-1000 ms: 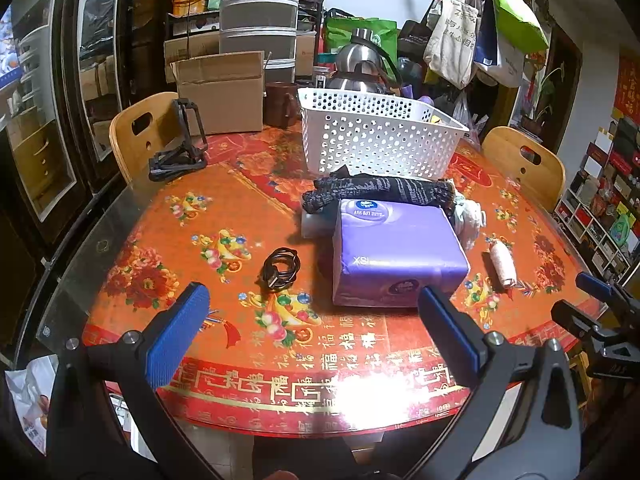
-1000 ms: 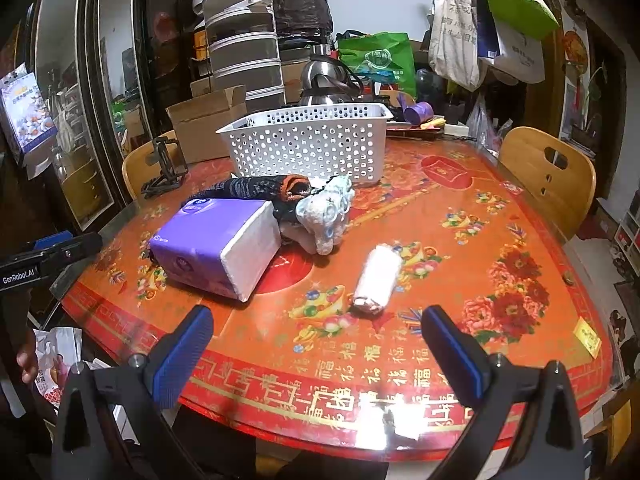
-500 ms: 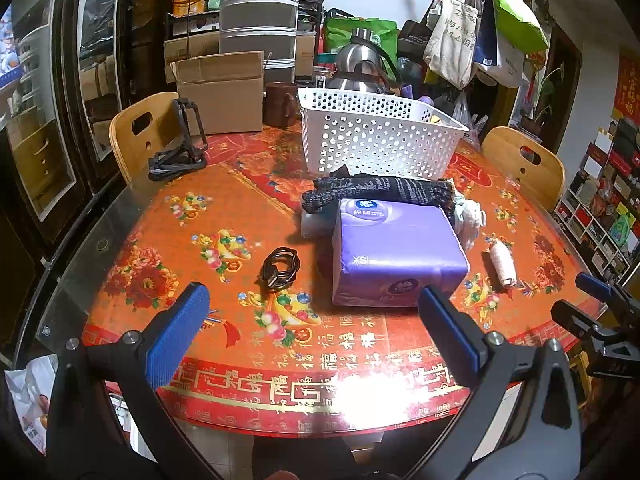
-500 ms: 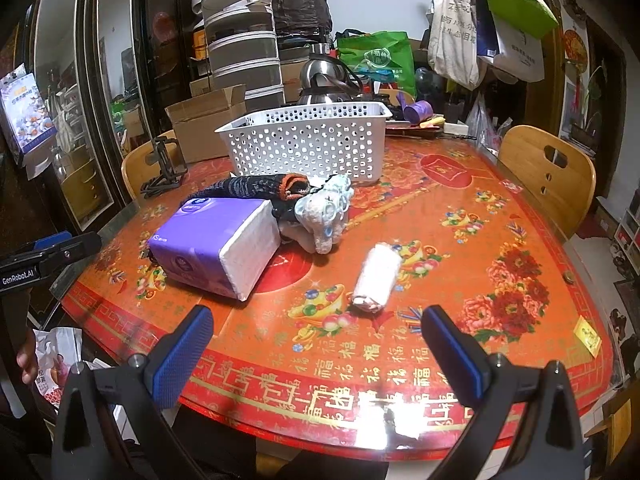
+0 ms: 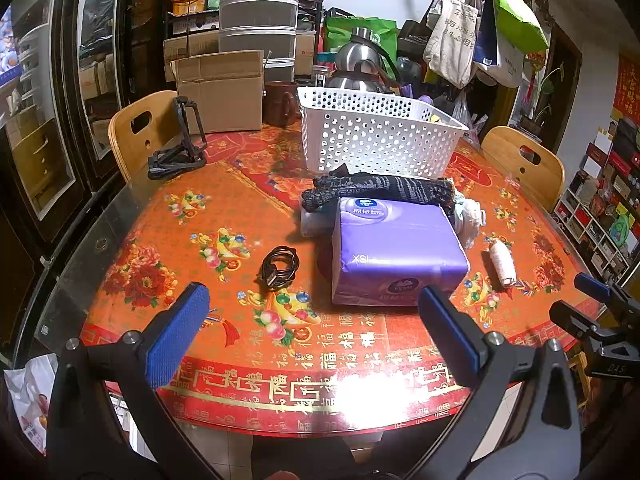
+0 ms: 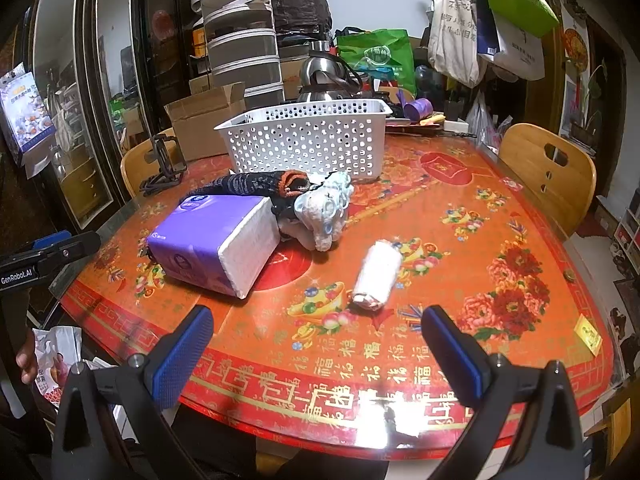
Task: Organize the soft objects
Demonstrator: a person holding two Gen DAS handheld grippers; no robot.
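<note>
A purple tissue pack lies mid-table. Behind it lies a dark knitted cloth, and beside it a pale bundled cloth. A small white roll lies apart to the right. A white perforated basket stands behind them. My left gripper is open and empty, near the table's front edge, short of the pack. My right gripper is open and empty, short of the white roll.
A coiled black cable lies left of the pack. A black folding stand sits at the back left. A cardboard box, a kettle and wooden chairs ring the round red table.
</note>
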